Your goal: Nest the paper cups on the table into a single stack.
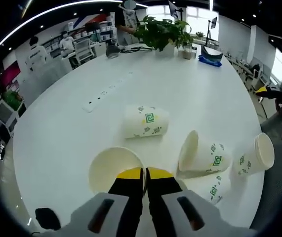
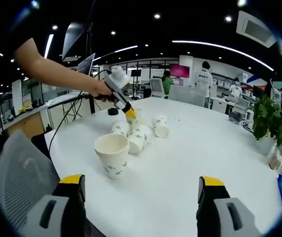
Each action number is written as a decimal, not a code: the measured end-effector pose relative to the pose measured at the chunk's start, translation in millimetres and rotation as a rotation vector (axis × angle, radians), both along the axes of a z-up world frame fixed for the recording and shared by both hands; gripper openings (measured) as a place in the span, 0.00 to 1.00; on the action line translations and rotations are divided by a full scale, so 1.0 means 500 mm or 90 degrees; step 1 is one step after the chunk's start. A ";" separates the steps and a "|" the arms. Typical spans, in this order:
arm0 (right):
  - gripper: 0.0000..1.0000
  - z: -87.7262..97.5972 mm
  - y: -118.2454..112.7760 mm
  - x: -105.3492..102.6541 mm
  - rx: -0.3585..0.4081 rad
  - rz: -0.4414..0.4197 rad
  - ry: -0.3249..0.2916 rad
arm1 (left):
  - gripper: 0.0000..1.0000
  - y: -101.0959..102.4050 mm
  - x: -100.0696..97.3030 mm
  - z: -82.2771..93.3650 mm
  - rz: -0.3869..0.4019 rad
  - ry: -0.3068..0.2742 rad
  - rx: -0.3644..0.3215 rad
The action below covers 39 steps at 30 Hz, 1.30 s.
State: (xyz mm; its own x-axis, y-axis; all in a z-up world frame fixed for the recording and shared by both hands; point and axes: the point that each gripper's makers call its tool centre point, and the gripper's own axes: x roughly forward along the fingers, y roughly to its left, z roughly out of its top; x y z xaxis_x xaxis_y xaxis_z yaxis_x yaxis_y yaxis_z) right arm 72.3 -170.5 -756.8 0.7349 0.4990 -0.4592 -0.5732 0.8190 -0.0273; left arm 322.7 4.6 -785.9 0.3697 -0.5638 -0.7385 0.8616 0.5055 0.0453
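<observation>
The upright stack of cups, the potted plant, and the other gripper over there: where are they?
upright cup stack (image 2: 112,157), right gripper view, on its side wall.
potted plant (image 1: 161,31), left gripper view, on its leaves.
left gripper (image 2: 130,114), right gripper view, on its yellow tips.

An open-plan office: a big white meeting table (image 2: 190,148) with a potted plant (image 1: 161,32), desks with monitors (image 2: 86,64), office chairs (image 1: 84,49), ceiling strip lights and people (image 2: 205,79) working behind.
</observation>
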 end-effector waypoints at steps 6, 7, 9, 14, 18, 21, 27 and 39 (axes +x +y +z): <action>0.96 0.000 -0.001 0.000 0.001 0.002 -0.003 | 0.00 0.008 -0.005 0.004 0.000 -0.003 0.000; 0.96 0.001 -0.001 0.001 0.002 0.002 -0.004 | 0.00 0.010 -0.006 0.005 -0.001 -0.004 0.001; 0.96 0.002 0.000 0.001 0.002 0.003 -0.006 | 0.00 0.010 -0.013 0.010 -0.002 -0.004 0.001; 0.96 0.006 0.003 -0.001 0.001 0.007 -0.011 | 0.00 0.009 -0.033 0.026 -0.005 -0.012 -0.001; 0.96 0.008 0.006 -0.002 0.002 0.010 -0.014 | 0.00 0.012 -0.042 0.035 -0.004 -0.014 -0.002; 0.96 0.010 0.008 -0.003 0.001 0.012 -0.015 | 0.00 0.014 -0.049 0.041 -0.005 -0.014 -0.003; 0.96 0.011 0.009 -0.004 0.003 0.014 -0.016 | 0.00 0.009 -0.071 0.055 -0.013 -0.017 -0.008; 0.96 0.011 0.008 -0.003 0.006 0.015 -0.017 | 0.00 0.004 -0.111 0.087 -0.036 -0.021 -0.029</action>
State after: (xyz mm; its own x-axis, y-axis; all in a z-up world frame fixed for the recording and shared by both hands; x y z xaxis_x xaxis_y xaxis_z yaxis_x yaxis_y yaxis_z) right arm 70.7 -166.4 -751.5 0.7344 0.5209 -0.4351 -0.5921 0.8051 -0.0356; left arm 267.4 6.7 -742.2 0.3600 -0.6170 -0.6998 0.8870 0.4588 0.0518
